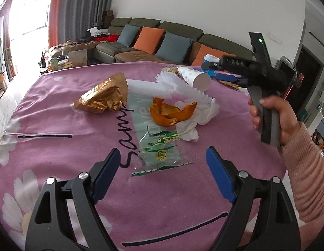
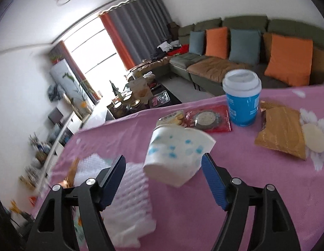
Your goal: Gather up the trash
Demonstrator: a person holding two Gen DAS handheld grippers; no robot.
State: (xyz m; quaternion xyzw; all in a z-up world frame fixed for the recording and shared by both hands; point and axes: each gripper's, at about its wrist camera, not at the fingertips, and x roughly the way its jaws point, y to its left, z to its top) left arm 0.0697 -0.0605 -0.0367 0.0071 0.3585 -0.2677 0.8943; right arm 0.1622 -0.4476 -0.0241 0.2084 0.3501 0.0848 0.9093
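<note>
The right gripper [image 2: 162,167] stands wide around a dotted paper cup [image 2: 176,152], one pad beside its crushed side, grip unclear. The left gripper [image 1: 162,163] gapes empty over a green wrapper [image 1: 160,154]; orange peel [image 1: 172,110] lies beyond.

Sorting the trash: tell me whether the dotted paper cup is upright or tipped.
Tipped: the dotted paper cup lies slanted, base facing the left camera, crushed.

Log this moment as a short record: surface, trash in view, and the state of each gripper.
surface: pink floral tablecloth
trash nearest left gripper: clear green-printed wrapper
other trash: orange peel on crumpled tissue; gold foil bag; white foam sheet
right-side target: spotted paper cup, tipped over
upright item: blue lidded cup
left gripper: open, empty
right gripper: open around the paper cup, right pad at its edge
</note>
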